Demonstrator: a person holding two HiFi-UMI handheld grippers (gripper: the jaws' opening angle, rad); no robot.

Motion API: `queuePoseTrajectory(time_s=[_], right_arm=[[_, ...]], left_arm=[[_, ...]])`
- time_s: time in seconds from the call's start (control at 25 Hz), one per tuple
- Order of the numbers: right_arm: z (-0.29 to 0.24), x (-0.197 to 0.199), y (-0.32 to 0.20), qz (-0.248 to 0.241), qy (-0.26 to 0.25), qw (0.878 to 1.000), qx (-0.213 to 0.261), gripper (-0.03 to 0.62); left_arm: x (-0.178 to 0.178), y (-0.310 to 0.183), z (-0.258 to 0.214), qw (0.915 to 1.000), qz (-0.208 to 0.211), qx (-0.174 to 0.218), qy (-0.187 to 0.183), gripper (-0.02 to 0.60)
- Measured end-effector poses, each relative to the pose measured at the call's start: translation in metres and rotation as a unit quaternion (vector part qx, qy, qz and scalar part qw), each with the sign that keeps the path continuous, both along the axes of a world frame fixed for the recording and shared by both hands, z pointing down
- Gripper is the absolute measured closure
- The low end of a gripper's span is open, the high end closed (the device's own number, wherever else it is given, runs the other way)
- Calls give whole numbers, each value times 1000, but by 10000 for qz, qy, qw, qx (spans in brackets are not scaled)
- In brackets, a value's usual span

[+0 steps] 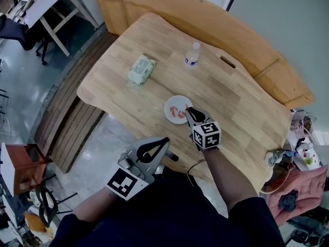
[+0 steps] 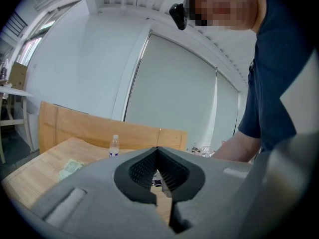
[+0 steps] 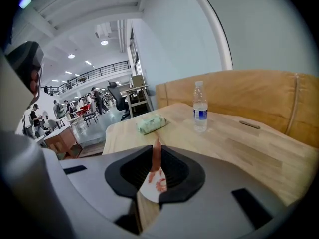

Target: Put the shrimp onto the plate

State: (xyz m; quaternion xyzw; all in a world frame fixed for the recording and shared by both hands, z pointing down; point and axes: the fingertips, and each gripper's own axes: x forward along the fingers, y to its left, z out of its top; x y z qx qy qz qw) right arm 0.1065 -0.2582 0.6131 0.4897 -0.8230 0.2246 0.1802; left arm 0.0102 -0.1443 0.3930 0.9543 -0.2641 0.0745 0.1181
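Our right gripper [image 3: 156, 152] pinches a shrimp [image 3: 156, 159] upright over the white plate [image 1: 170, 107], where a second shrimp [image 3: 160, 184] already lies; release seems all that remains. At seven o'clock, our left gripper [image 1: 163, 142] hangs closed and empty.

Your head camera looked steeply down over the table [image 1: 241, 112]. Cameras on your left gripper [image 1: 165, 140] and right gripper [image 1: 188, 109] looked low across it; all three shared the water bottle [image 1: 192, 54].

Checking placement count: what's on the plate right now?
At least one shrimp lies on the white plate. A second shrimp is clamped in the right gripper above it. The gripper's body hides part of the plate.
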Motion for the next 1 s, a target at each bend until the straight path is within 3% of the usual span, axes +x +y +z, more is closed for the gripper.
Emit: queuePoseTrajectory(time_s=[1.0], right_arm=[[108, 5, -41, -186, 752, 9914, -1056, 531]], left_arm=[[-17, -14, 19, 9991, -325, -243, -132, 577]])
